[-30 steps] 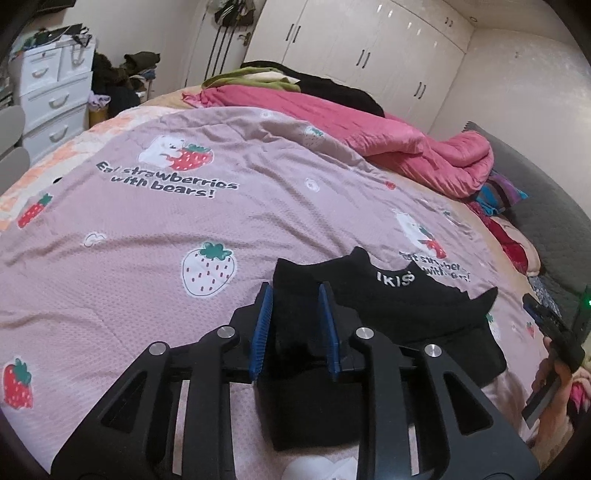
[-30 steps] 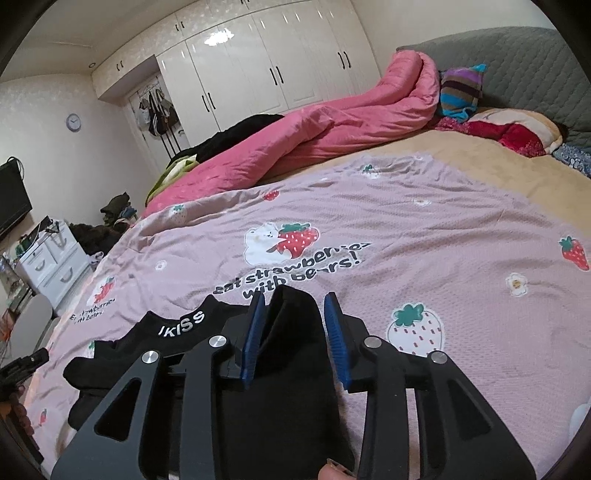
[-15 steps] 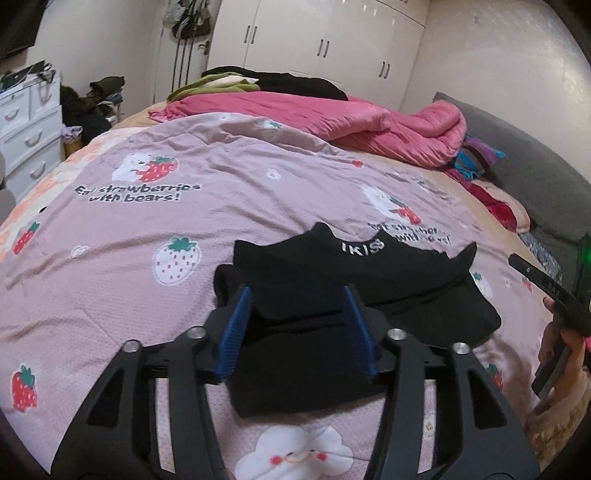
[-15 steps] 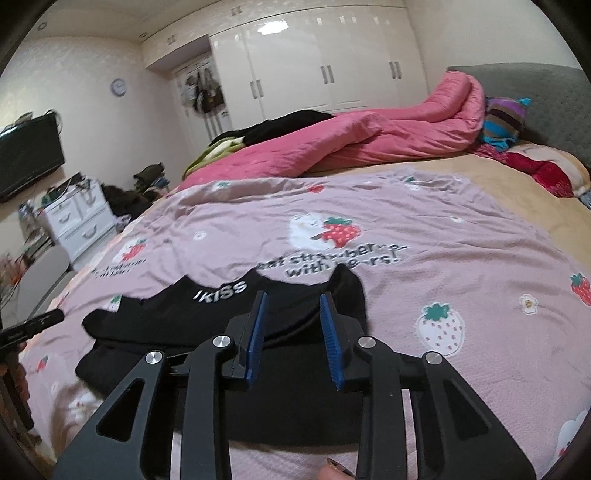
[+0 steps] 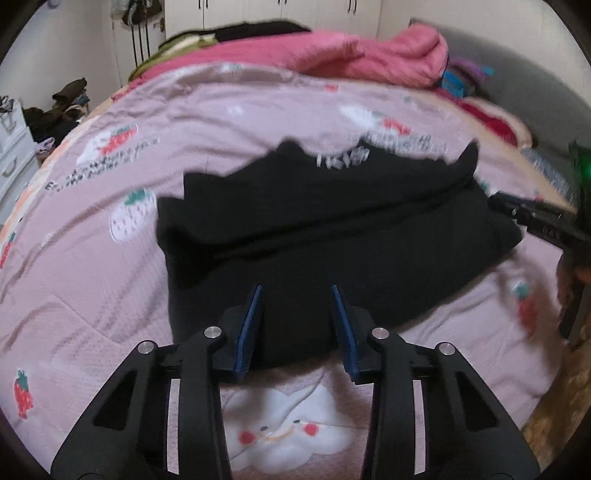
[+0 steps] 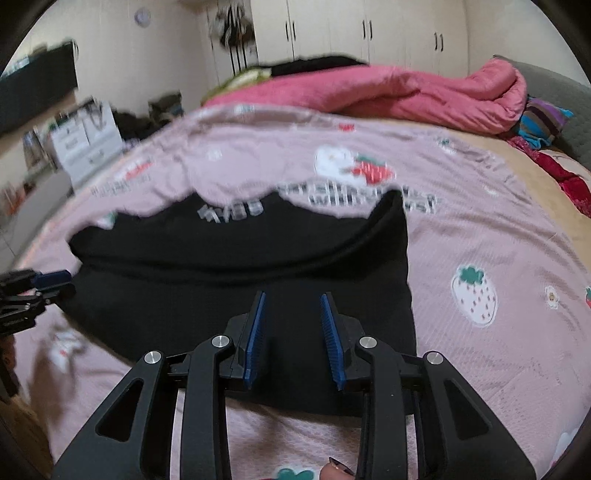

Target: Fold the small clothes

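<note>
Below, the left claw (image 5: 297,291) is seen with its blue pads (image 5: 248,332) set a moderate way apart and closing, black cloth showing between them, though whether it is pinched cannot be told from the blurred left wrist view. Likewise, the right claw (image 6: 292,297) is held at a narrow gap over the same black garment (image 6: 229,280), its pads (image 6: 255,339) flanking dark fabric; a firm grip cannot be confirmed. Each claw is caught at the edge of the other's view, the right claw at the far right of the left wrist view and the left claw at the far left of the right wrist view. The garment is laid folded on the bed, its near edge at the claws and a white-lettered band along its far edge. Beneath it a pink quilt (image 5: 258,107) printed with strawberries and bears is spread. Beyond, a rolled pink duvet (image 6: 406,92) is piled across the bed, backed by white wardrobe doors (image 6: 332,26).
</note>
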Demonstrator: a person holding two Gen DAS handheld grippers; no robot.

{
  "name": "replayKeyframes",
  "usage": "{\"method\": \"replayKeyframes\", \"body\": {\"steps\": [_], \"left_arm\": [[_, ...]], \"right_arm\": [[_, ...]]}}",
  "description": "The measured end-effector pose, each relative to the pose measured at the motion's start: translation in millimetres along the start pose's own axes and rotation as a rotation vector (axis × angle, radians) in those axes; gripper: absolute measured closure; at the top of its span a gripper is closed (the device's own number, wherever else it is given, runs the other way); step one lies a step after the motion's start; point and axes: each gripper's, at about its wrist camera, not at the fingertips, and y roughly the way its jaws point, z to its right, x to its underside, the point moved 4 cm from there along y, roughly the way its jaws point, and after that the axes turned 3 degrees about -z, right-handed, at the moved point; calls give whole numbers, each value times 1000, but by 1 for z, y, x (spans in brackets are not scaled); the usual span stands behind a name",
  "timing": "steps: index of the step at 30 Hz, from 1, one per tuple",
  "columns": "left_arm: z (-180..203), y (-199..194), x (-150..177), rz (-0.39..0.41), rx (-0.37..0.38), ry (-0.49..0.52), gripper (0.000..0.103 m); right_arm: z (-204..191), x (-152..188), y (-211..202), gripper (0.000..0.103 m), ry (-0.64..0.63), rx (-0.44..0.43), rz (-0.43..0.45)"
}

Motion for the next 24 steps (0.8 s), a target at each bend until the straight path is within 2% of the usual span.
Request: {"method": "replayKeyframes", "body": {"steps": [3,6,9,17,22,24], "left_arm": [[-4,7,2,-2,-3,-12,74],[-13,10,-4,8,-30,-26,73],[-27,20,-12,1,-20,-91,73],[-45,42,-44,19,-14,-173,73],[-62,53,-67,45,-8,-246,72],[-72,52,-74,71,-6,-282,68]], "right_arm": [[-2,3,18,74,-19,26,-39],[-4,1,30,74,-39,57,-39],[-5,-6,42,73,-46,70,-37],[9,-38,67,72,64,-5,-23],[17,-54,71,72,83,3,0],[23,-61,69,72,102,2,19]]}}
